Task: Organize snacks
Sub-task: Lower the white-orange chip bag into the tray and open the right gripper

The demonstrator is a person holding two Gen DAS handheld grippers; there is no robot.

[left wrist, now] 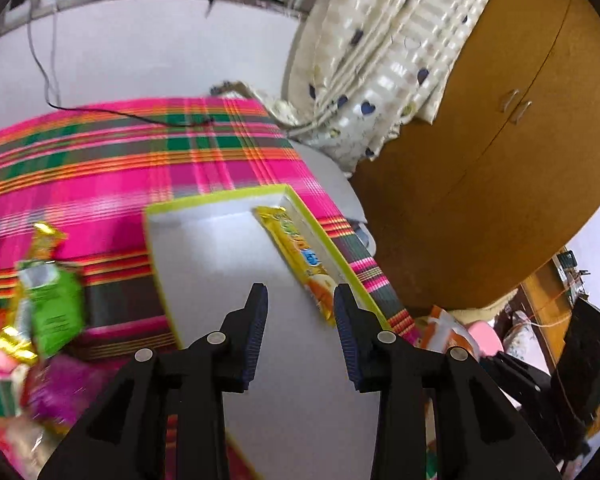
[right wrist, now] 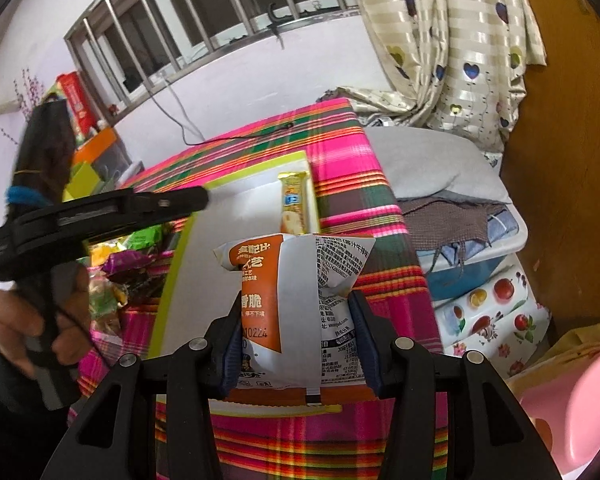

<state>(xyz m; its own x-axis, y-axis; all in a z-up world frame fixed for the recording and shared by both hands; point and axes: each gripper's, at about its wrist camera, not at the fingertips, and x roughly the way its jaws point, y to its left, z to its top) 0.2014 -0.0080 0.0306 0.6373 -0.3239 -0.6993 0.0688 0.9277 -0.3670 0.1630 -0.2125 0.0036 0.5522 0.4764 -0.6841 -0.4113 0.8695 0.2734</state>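
Observation:
A white shallow box with a lime rim [left wrist: 216, 200] lies on the pink plaid cloth [left wrist: 100, 176]. A yellow snack bar [left wrist: 300, 256] rests inside it along the right wall. My left gripper [left wrist: 300, 288] hovers open over the box floor, just left of the bar, with nothing between its fingers. In the right wrist view, my right gripper [right wrist: 296, 300] is shut on an orange-and-white snack packet [right wrist: 292, 280], held above the near end of the box [right wrist: 172, 280]. The yellow bar [right wrist: 294, 204] shows beyond it. The left gripper [right wrist: 198, 197] crosses the left side, held by a hand [right wrist: 20, 320].
Loose snack packets [left wrist: 48, 300] are piled on the cloth left of the box, also seen as a heap [right wrist: 128, 256]. A black cable [left wrist: 140, 118] runs over the far cloth. A curtain [left wrist: 380, 60], a wooden cabinet [left wrist: 500, 160], stacked bins [right wrist: 472, 240] and a pink stool [right wrist: 580, 400] stand to the right.

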